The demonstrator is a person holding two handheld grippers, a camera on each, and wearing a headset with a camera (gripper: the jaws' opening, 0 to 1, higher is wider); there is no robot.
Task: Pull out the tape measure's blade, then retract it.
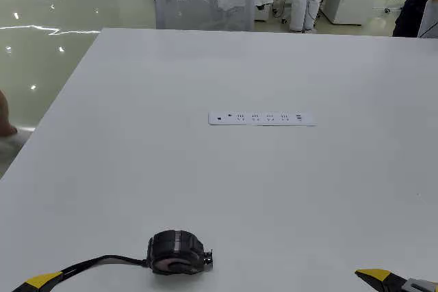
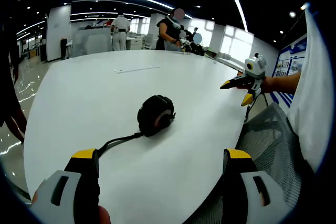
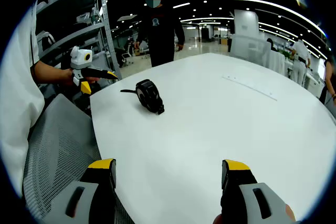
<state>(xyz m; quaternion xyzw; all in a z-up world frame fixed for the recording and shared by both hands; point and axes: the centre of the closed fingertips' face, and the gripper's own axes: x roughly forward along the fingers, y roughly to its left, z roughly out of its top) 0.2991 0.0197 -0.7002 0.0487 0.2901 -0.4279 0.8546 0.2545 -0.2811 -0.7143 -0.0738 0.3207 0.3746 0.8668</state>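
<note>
Tape measure (image 1: 176, 253) sits on table (image 1: 274, 189), blade in. Left gripper (image 2: 161, 156) and right gripper (image 3: 170, 165) both spread wide, empty, clear of it.

The left claw (image 2: 161, 157) gapes before the tape measure (image 2: 156, 115) on the table (image 2: 79, 103).

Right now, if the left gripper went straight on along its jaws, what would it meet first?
Most likely the tape measure, lying on the table almost dead ahead of the open left gripper. Its black strap trails toward one jaw and might be brushed first; depth is unclear.
</note>
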